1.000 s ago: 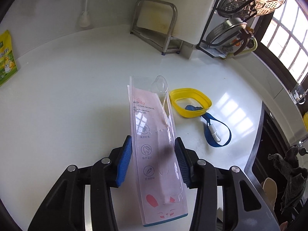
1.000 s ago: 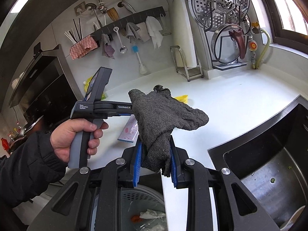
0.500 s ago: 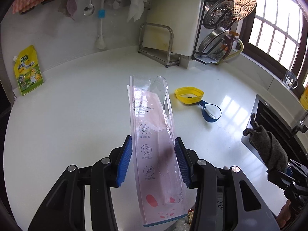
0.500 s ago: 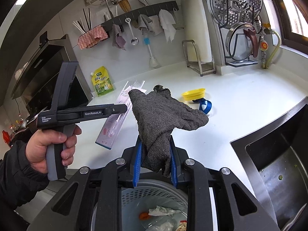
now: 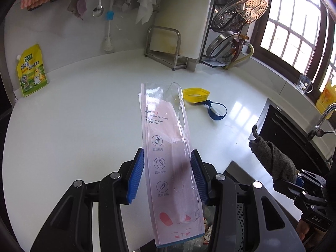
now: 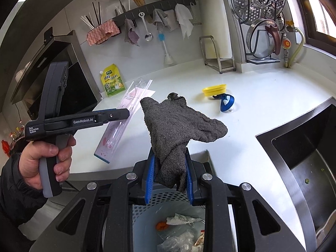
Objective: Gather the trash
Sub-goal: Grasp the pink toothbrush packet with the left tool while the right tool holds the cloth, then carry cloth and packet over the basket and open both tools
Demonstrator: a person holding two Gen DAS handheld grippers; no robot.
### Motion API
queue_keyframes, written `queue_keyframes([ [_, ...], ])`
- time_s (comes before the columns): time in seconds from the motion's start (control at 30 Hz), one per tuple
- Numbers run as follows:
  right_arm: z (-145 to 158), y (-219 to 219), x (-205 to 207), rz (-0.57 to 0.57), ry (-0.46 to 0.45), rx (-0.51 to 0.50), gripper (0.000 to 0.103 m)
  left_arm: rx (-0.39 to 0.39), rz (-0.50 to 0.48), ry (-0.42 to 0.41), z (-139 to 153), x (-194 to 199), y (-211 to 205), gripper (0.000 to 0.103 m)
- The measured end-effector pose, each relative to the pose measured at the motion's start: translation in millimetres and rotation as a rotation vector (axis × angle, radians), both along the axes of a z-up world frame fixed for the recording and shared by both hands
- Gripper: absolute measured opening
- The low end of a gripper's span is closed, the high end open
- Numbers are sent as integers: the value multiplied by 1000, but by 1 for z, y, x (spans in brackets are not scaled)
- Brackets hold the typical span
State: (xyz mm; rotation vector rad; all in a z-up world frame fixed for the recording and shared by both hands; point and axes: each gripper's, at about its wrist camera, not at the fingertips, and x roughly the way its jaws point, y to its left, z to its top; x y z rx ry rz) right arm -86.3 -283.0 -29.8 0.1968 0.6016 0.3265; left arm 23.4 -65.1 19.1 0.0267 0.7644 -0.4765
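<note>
My left gripper (image 5: 168, 174) is shut on a long pink toothbrush package (image 5: 170, 157), held above the white counter; the package also shows in the right wrist view (image 6: 124, 119). My right gripper (image 6: 169, 178) is shut on a grey rag (image 6: 176, 124) and holds it above a perforated trash bin (image 6: 168, 201) with paper and plastic scraps inside. The rag also shows at the right of the left wrist view (image 5: 271, 159). A yellow lid (image 5: 195, 95) with a blue strap (image 5: 216, 109) lies on the counter beyond the package.
A steel sink (image 6: 304, 153) is at the right. A yellow-green pouch (image 5: 31, 71) leans on the back wall. A metal stand (image 5: 166, 48) and a rack with steamer trays (image 5: 237, 31) stand at the back. Cloths and utensils hang on a wall rail (image 6: 153, 10).
My left gripper has lifted and pulled back with the package, so more of the wall and counter shows. My right gripper with the rag has drawn back a little over the bin.
</note>
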Motion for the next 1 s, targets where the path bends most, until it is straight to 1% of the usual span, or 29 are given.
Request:
queue_keyframes([
  [0.07,-2,2,-9,2,7,4,24,-19,-18,21,-1,-6,2,44],
  [0.2,-7,7,-28,-15,21,-29,24,-15,-43,30,-6,-25,2,44],
  [0.33,-14,11,-47,-14,46,-39,24,-15,-72,48,-10,-43,4,44],
  [0.43,-19,12,-60,-4,70,-27,24,-5,-83,40,-9,-57,6,44],
  [0.6,-30,17,-81,1,105,-51,24,20,-103,33,-9,-78,6,44],
  [0.67,-36,22,-87,16,123,-48,24,33,-106,28,-11,-84,4,44],
  [0.8,-49,33,-93,37,158,-72,24,27,-119,39,-15,-92,1,45],
  [1.0,-60,42,-101,48,188,-90,24,29,-136,58,-22,-99,-2,45],
])
